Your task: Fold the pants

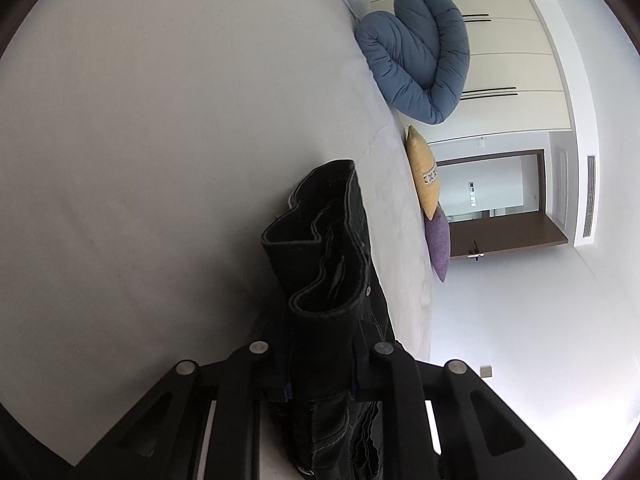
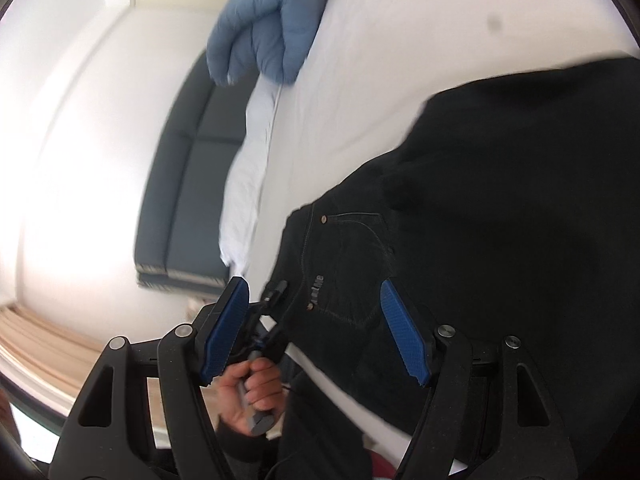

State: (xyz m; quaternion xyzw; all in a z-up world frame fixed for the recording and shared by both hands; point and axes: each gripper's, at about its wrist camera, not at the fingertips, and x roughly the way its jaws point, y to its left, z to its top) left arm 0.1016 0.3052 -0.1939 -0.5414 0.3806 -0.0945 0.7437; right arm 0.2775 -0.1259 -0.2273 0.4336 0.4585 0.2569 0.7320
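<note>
Black denim pants (image 2: 480, 200) lie on a white bed (image 2: 400, 40), pocket and rivet facing up. In the left wrist view a bunched waistband of the pants (image 1: 324, 264) stands up between the fingers of my left gripper (image 1: 322, 344), which is shut on it; cloth hides the pads. The right wrist view shows that left gripper (image 2: 274, 294) at the pants' near edge, held by a hand (image 2: 252, 388). My right gripper (image 2: 316, 320) hovers over the pocket area, open, its blue pads (image 2: 228, 328) wide apart and not touching the cloth.
A rolled blue duvet (image 1: 420, 52) sits at the bed's far end, also seen as the duvet (image 2: 268, 28). A yellow pillow (image 1: 422, 176) and a purple pillow (image 1: 438, 240) lie along the bed's edge. A dark sofa (image 2: 188, 184) stands beside the bed.
</note>
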